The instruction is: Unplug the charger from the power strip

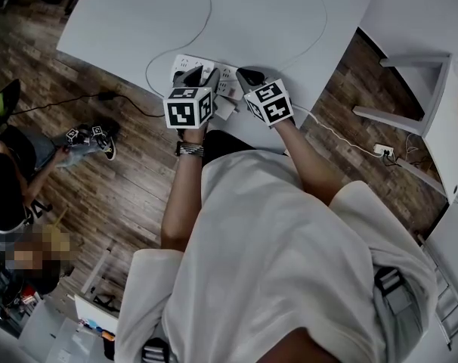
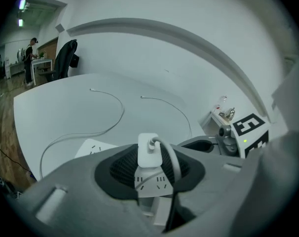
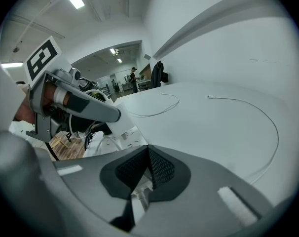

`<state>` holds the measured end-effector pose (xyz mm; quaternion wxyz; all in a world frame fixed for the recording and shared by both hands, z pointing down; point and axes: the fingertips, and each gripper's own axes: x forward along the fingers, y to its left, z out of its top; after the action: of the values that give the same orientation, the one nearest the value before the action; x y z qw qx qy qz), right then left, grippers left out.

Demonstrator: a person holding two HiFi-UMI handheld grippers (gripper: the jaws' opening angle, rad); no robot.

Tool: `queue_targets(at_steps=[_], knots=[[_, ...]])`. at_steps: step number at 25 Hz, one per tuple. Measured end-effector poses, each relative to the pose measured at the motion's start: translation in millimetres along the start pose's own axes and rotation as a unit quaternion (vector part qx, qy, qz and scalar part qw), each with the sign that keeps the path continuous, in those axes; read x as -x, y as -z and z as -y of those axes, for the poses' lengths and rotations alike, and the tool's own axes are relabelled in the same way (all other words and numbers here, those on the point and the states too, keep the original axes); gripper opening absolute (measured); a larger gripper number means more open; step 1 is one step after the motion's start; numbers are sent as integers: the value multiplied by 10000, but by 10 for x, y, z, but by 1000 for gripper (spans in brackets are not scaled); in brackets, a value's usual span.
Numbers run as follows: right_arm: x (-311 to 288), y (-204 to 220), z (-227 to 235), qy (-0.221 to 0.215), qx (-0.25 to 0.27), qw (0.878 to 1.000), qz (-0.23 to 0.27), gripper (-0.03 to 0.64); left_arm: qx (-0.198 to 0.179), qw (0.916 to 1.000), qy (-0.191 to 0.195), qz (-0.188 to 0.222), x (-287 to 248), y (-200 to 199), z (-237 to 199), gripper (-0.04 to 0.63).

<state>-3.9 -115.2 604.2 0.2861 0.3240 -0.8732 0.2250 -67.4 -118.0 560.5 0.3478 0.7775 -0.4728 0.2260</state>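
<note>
White shirt [image 1: 289, 240] fills the bottom of the head view, where a person leans over the near edge of a white table [image 1: 138, 21] with a claw in each hand. The left gripper [image 1: 193, 74] and the right gripper [image 1: 250, 74] sit side by side on the white power strip [image 1: 227, 74], and thin white cables [image 1: 206, 13] curl across the tabletop beyond. In the left gripper view the jaws stand partly open, their black pads closed on the sides of the power strip, its sockets showing between them. The white charger [image 2: 148, 151] is plugged into the strip just past those sockets, between the jaw tips, and its cord [image 2: 170, 154] loops up and back towards the camera. Another white socket block [image 2: 93, 147] lies flat on the table to the left (the right gripper's marker cube shows at the far right). In the right gripper view the pads are drawn together, meeting at the tips, with only a narrow gap lower down; a small white piece [image 3: 139, 199] shows in that gap, but what it is cannot be made out. The left gripper reaches in from the left there, above white socket blocks at the table edge.
</note>
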Motion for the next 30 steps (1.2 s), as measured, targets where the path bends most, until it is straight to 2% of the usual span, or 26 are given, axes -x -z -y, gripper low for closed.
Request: queue_targets(at_steps=[6,13,18,19,20,21,30], knots=[[1,-3,4,20,18,10000,-18,2,173,9998,58,61,-18,3,-62,141],[-1,9,-4,31,15,10000,-22,2,-128,9997,-227,12,-16,14,-129,182],[2,-8,-3,37,14,10000,-19,2,-136,9994,-302,-22,3,6,-166,224],[4,-8,-3,40,15,10000,-18,2,-136,9997,-223,-34,5,8,-142,219],[6,-7,-1,44,17,10000,-17,2,-120,9999,-113,-45,5,10,-111,158],[7,-7,1,49,21,10000,-16,2,-86,9999,-19,-51,4,10,-88,143],[-11,-5,-7,60,31,10000,-22,2,258,9997,19,31,21,27,-111,140]])
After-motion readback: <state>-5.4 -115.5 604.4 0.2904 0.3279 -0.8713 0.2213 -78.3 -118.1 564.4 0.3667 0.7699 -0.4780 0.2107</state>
